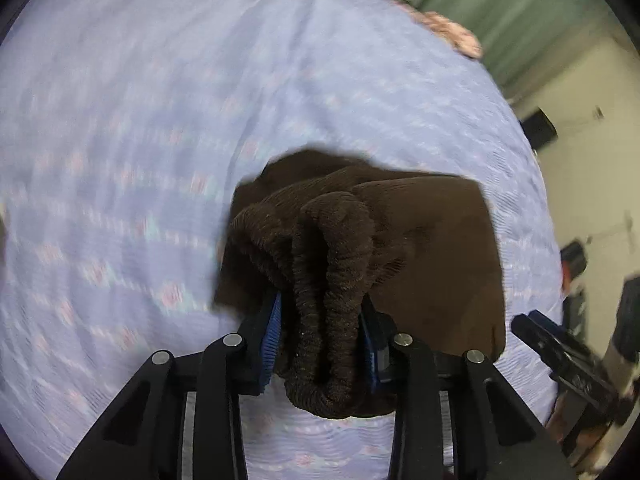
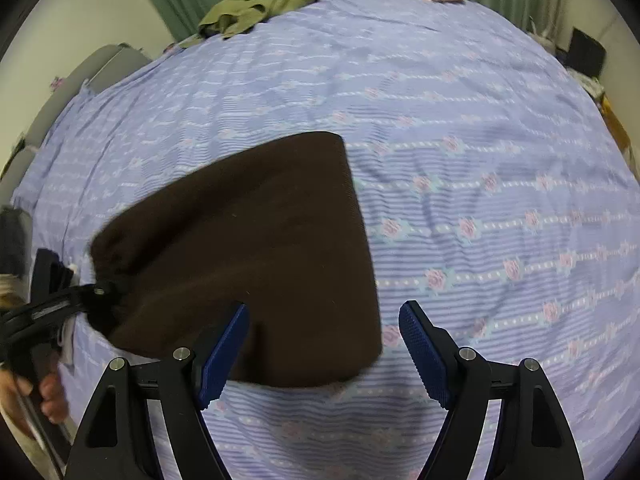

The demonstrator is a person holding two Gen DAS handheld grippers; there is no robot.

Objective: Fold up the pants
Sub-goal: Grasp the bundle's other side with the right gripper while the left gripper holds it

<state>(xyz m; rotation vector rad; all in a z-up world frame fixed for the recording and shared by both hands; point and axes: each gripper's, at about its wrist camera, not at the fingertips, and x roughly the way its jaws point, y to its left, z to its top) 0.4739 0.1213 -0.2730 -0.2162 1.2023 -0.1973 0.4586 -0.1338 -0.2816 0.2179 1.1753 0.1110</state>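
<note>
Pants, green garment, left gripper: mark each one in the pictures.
pants (image 2: 256, 248), right wrist view, on the flat middle of the brown cloth.
green garment (image 2: 264, 4), right wrist view, on its crumpled centre.
left gripper (image 1: 320, 332), left wrist view, between the fingertips, on the clamped bunched cloth.

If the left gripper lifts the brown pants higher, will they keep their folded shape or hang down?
The brown pants are probably floppy: the ribbed waistband bunches into soft rolls inside the left gripper. Held at one end only, they would likely sag and unfold. The right gripper is open, supporting nothing.
</note>
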